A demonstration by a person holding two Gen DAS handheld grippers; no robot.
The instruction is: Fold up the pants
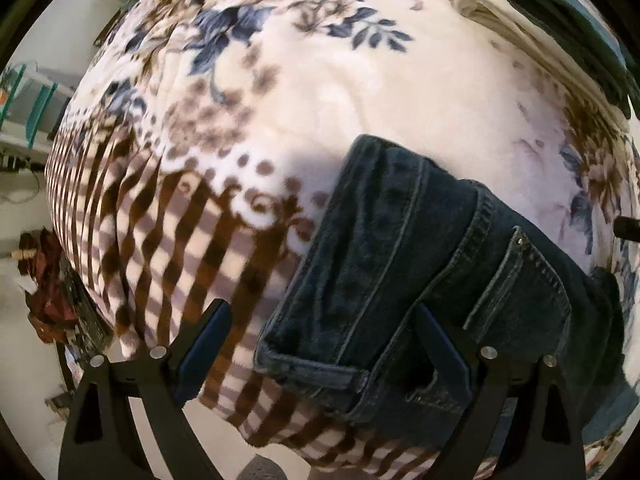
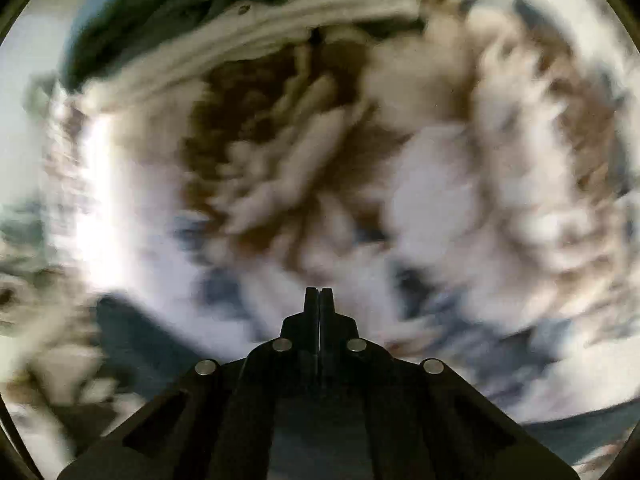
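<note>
Dark blue jeans (image 1: 420, 264) lie folded into a compact bundle on a floral blanket (image 1: 320, 92), hem and a back pocket showing. My left gripper (image 1: 324, 320) is open just above the near end of the bundle, one finger left of it and one over it, holding nothing. In the blurred right wrist view my right gripper (image 2: 319, 300) is shut and empty, above the blanket (image 2: 420, 200). A dark blue patch (image 2: 132, 340) at lower left may be the jeans.
A stack of folded clothes, cream (image 1: 516, 28) and dark green (image 1: 568, 12), lies at the blanket's far right; it also shows in the right wrist view (image 2: 240, 32). The bed's edge drops off at left, with a shelf (image 1: 32, 92) and red cloth (image 1: 48, 300) on the floor.
</note>
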